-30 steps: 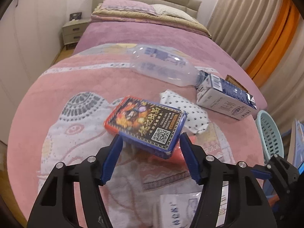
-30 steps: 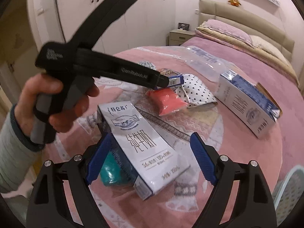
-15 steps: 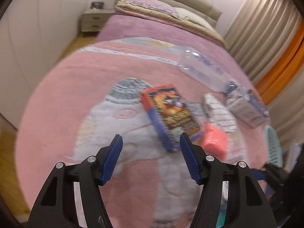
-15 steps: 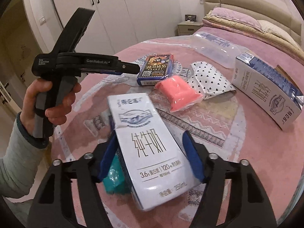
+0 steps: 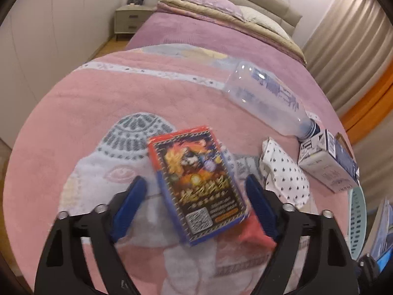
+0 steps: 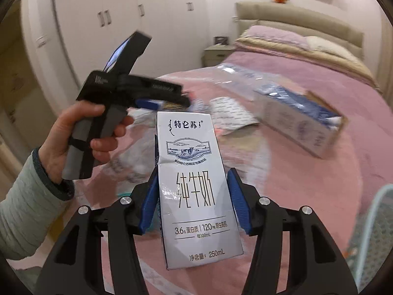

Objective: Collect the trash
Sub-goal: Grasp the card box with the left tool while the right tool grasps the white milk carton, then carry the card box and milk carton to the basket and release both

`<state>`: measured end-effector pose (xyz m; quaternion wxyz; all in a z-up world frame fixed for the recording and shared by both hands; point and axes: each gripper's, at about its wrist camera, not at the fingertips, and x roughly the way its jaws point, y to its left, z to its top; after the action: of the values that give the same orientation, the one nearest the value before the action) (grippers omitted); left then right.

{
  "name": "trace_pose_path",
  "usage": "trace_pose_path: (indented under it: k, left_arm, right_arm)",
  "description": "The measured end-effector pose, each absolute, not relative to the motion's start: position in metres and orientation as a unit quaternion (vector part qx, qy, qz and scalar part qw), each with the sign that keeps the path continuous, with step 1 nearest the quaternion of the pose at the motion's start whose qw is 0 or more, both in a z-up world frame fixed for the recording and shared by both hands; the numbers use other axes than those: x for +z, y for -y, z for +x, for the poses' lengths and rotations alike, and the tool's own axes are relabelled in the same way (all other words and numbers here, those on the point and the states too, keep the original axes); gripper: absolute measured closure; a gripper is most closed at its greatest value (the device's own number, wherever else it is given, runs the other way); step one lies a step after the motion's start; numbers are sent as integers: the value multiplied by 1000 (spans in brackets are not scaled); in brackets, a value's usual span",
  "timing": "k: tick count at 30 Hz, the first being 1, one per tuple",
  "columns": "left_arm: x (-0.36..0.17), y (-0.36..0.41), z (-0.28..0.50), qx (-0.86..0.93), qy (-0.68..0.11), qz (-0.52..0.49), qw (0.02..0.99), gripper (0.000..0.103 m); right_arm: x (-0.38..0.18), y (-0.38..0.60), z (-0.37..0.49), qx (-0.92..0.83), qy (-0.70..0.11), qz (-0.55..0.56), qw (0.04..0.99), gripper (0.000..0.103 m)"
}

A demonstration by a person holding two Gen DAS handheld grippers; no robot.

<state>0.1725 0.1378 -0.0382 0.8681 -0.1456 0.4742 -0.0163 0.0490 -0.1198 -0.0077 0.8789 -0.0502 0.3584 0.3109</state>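
My right gripper (image 6: pixel 192 196) is shut on a white milk carton (image 6: pixel 194 184) and holds it up off the pink bed blanket. My left gripper (image 5: pixel 196 201) is open, its blue fingers on either side of a red and blue card box (image 5: pixel 196 184) lying on the blanket (image 5: pixel 73 113). A pink-red soft item (image 5: pixel 255 233) sits partly under the box and the right finger. The left gripper also shows in the right wrist view (image 6: pixel 157 98), held in a hand.
On the blanket lie a clear plastic bottle (image 5: pixel 265 98), a dotted white pouch (image 5: pixel 282 169) and a larger blue and white milk box (image 5: pixel 329 164). A light blue basket (image 5: pixel 357 221) stands off the bed's right edge, also low right in the right wrist view (image 6: pixel 375 233). A teal item (image 6: pixel 125 193) lies below the carton.
My right gripper closed on the milk carton and lifted it off the blanket. My left gripper swung over the card box and now straddles it, still open.
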Motion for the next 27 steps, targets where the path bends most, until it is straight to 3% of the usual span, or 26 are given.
trace_pose_path:
  k: [3, 7, 15, 19, 24, 27]
  left_arm:
    - [-38, -128, 180, 0, -478, -123, 869, 22]
    - [-39, -111, 186, 33, -477, -65, 876, 35]
    - [-33, -116, 167, 18, -459, -42, 887, 39]
    - [-26, -120, 153, 5, -446, -50, 894, 39]
    - [-15, -120, 141, -15, -429, -69, 900, 39]
    - [-5, -117, 133, -71, -423, -110, 897, 39]
  right_arm:
    - [-3, 132, 48, 274, -358, -51, 891, 52]
    - [-2, 143, 48, 217, -376, -55, 899, 52]
    - [-19, 146, 58, 177, -416, -46, 891, 50]
    - [-27, 149, 64, 187, -433, -18, 881, 37]
    - [-37, 147, 68, 200, -448, -2, 871, 37]
    - [-42, 145, 70, 212, -456, 7, 865, 47]
